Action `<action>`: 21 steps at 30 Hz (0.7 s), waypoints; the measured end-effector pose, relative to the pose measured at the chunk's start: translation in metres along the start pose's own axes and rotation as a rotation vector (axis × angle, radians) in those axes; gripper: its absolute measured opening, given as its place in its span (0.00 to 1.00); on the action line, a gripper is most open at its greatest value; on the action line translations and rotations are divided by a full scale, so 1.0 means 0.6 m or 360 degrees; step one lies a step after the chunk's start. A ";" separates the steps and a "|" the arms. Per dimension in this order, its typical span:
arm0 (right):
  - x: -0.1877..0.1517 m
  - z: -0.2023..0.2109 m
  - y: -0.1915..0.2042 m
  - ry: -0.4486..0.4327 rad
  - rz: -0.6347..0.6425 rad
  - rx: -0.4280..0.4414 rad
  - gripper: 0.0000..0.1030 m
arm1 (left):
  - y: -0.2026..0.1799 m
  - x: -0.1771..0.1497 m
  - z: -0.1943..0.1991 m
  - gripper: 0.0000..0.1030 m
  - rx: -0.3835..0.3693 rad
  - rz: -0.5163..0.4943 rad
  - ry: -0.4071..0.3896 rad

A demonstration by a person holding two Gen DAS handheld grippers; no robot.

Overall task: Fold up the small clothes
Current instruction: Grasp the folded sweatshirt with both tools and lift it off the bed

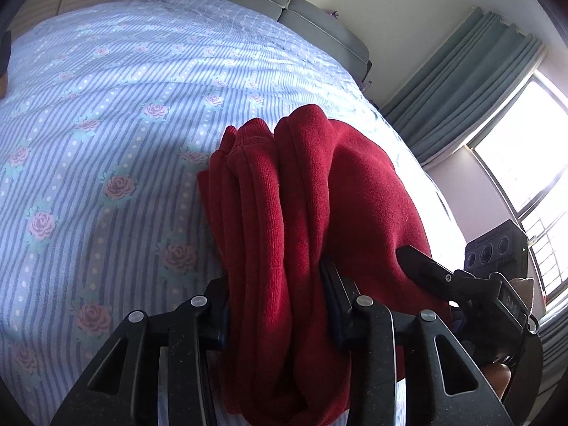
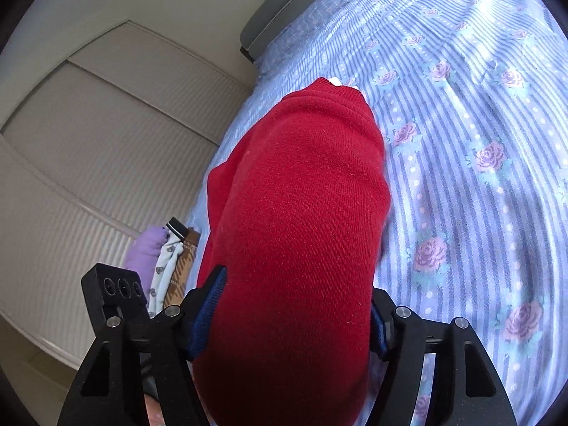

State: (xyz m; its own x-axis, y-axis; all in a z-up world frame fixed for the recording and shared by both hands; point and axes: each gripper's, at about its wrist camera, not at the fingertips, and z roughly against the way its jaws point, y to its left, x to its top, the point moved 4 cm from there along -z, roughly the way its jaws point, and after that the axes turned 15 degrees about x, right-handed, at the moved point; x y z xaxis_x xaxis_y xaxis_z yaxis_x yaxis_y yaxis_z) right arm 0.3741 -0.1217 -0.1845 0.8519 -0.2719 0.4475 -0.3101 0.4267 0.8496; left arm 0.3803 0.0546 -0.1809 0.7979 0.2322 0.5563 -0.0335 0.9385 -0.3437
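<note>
Your left gripper (image 1: 280, 305) has its fingers pinching a thick bunch of the red garment (image 1: 301, 213), folds of knit squeezed between the two pads and spilling forward over the bed (image 1: 106, 106). Your right gripper (image 2: 291, 319) is clamped on the same red garment (image 2: 301, 195), its blue-padded fingers (image 2: 207, 316) pressing into the cloth from both sides. The garment rises in a rounded hump ahead of you, above the striped, rose-printed bed sheet (image 2: 479, 142). From the left view, your right gripper (image 1: 419, 259) shows just beside the red cloth, with a window (image 1: 525, 149) and grey-green curtains (image 1: 461, 81) behind. Off the right view's left side, a small pile of other clothes (image 2: 167, 262) lies at the bed's edge near the white slatted wardrobe doors (image 2: 88, 149).
</note>
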 end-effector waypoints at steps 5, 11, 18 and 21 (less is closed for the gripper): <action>-0.002 0.006 0.039 -0.0022 0.0037 0.0008 0.66 | 0.005 0.009 0.049 0.39 -0.0010 -0.0010 -0.0030; -0.004 0.009 0.116 -0.0059 0.0089 0.0068 0.66 | 0.017 0.031 0.138 0.39 0.0009 -0.0030 -0.0124; -0.008 -0.034 0.251 -0.0078 0.0193 0.0192 0.66 | 0.088 0.082 0.290 0.39 0.0080 -0.0033 -0.0279; -0.010 -0.078 0.321 -0.0085 0.0234 0.0259 0.66 | 0.141 0.118 0.359 0.39 0.0124 -0.0033 -0.0339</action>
State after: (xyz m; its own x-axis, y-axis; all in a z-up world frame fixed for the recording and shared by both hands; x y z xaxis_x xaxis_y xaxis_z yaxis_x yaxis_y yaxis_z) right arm 0.3293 0.0023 -0.0366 0.7704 -0.2639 0.5804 -0.4972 0.3213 0.8060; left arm 0.3041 0.2056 -0.0075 0.6541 0.2537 0.7126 -0.0717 0.9586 -0.2755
